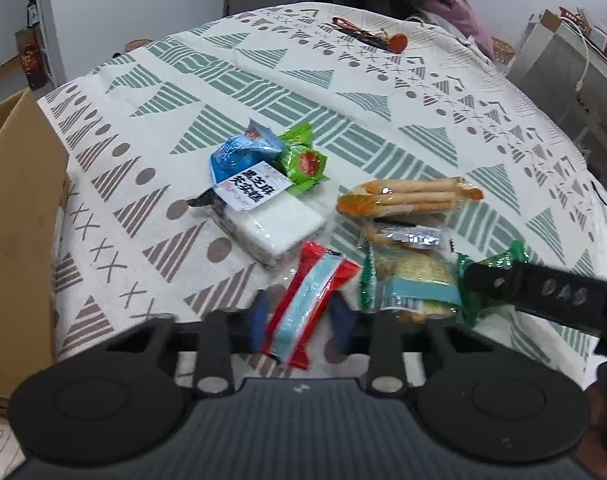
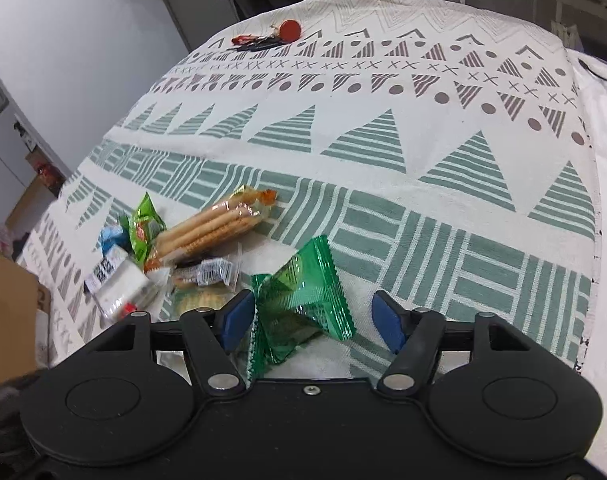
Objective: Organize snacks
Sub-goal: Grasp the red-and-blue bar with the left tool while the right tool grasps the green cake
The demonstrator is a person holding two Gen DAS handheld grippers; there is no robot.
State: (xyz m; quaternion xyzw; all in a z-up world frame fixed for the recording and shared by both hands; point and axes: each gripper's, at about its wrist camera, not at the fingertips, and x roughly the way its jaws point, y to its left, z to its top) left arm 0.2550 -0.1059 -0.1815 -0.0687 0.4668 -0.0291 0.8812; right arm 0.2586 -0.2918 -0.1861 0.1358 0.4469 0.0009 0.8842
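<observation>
The black arm [image 1: 543, 292] crossing the left wrist view bore handwritten "DAS". The white packet label [image 1: 251, 190] carried Chinese characters, illegible.

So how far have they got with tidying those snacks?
Barely begun, it seems. Nothing looks sorted: the breadstick pack, blue packet and white wafer pack lie jumbled on the tablecloth. In hand: the left tongs straddle a red packet, the right tongs, open, a green wrapper. The rest of the pile remains.
</observation>
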